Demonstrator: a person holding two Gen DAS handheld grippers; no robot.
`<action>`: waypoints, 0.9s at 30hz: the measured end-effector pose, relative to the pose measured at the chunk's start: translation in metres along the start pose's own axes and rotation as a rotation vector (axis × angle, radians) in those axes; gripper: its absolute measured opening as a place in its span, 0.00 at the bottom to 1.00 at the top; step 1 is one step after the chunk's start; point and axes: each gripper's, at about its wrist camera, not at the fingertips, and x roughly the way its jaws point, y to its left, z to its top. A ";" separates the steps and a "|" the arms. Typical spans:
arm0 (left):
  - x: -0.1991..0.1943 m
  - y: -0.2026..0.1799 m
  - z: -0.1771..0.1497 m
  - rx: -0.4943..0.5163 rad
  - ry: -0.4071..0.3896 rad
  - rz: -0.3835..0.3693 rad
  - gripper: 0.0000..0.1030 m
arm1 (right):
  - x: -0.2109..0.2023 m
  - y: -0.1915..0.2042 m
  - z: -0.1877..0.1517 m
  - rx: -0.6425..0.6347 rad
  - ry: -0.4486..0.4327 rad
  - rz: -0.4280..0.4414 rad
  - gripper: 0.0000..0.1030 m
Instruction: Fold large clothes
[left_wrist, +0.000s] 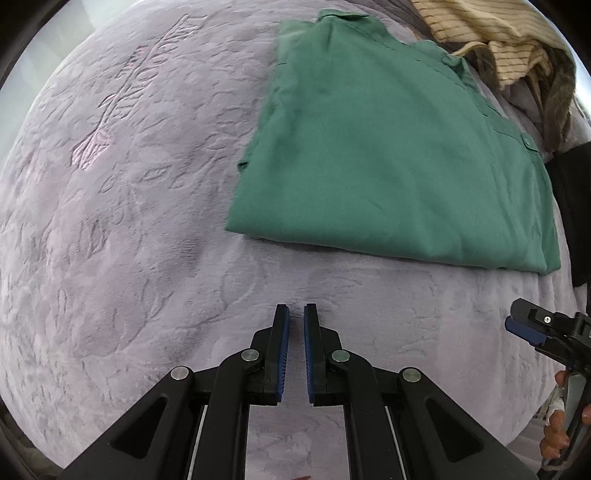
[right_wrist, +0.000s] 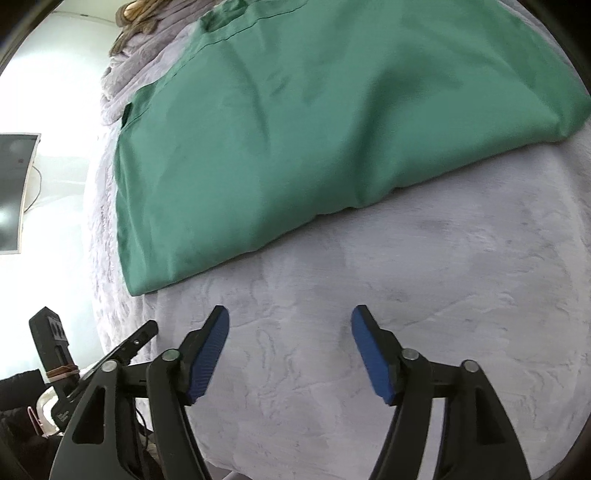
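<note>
A green shirt (left_wrist: 391, 155) lies folded into a flat rectangle on the lilac plush blanket (left_wrist: 129, 229). In the left wrist view it is ahead and to the right, its near edge a short way beyond my left gripper (left_wrist: 296, 312). That gripper hovers over bare blanket, nearly closed with a thin gap, holding nothing. In the right wrist view the green shirt (right_wrist: 314, 122) fills the upper half. My right gripper (right_wrist: 290, 314) is wide open and empty over the blanket (right_wrist: 369, 314), just short of the shirt's near edge. It also shows at the left view's right edge (left_wrist: 524, 325).
A cream striped garment (left_wrist: 491, 33) and a brownish cloth are piled at the far right beyond the shirt. A dark object (left_wrist: 572, 206) lies at the right edge. The bed's side edge, a wall monitor (right_wrist: 14, 192) and a black device (right_wrist: 55, 350) are left in the right view.
</note>
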 end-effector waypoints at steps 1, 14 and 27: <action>0.000 0.003 -0.001 -0.004 0.000 0.001 0.09 | 0.003 0.004 0.001 -0.002 0.002 0.007 0.73; -0.001 0.021 0.022 -0.022 -0.052 0.035 0.99 | 0.028 0.032 0.004 -0.001 0.022 0.134 0.73; -0.008 0.063 0.061 -0.122 -0.065 -0.185 0.99 | 0.077 0.040 0.028 0.242 -0.017 0.447 0.74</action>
